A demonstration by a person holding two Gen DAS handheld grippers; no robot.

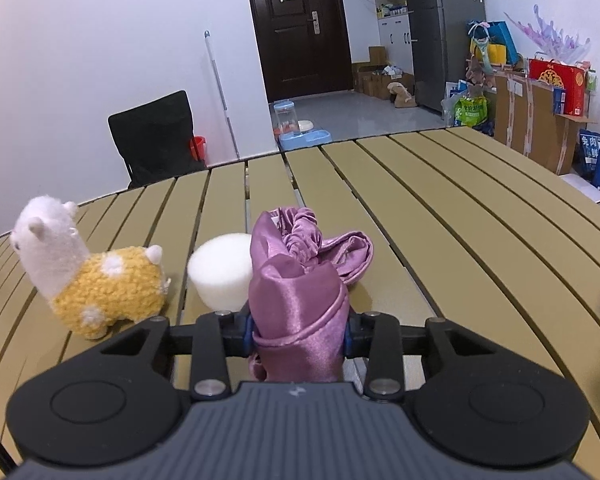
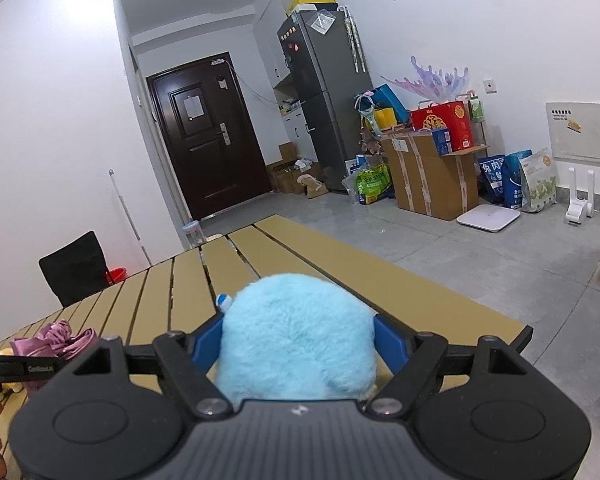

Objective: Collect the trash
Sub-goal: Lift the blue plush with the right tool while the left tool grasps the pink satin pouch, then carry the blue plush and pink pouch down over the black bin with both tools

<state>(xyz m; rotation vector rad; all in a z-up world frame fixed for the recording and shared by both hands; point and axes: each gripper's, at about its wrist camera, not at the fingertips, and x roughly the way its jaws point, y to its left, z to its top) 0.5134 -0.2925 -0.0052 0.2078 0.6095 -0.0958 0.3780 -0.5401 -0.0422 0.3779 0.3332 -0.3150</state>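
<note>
My left gripper (image 1: 298,334) is shut on a purple satin cloth (image 1: 300,280) with a ruffled elastic edge, held just above the slatted table (image 1: 440,208). A white foam cylinder (image 1: 220,274) stands just left of the cloth. A white and yellow plush alpaca (image 1: 92,280) stands further left. My right gripper (image 2: 298,338) is shut on a fluffy light-blue plush (image 2: 296,340) that fills the gap between its blue pads, above the table's right part (image 2: 340,264). The purple cloth also shows in the right wrist view (image 2: 56,340), at far left.
A black chair (image 1: 156,136) stands behind the table by the white wall. A mop handle (image 1: 220,88) leans there beside a red bucket (image 1: 198,148). Boxes and bags (image 2: 432,176) sit on the floor by the fridge (image 2: 328,104). A white scale (image 2: 488,217) lies on the floor.
</note>
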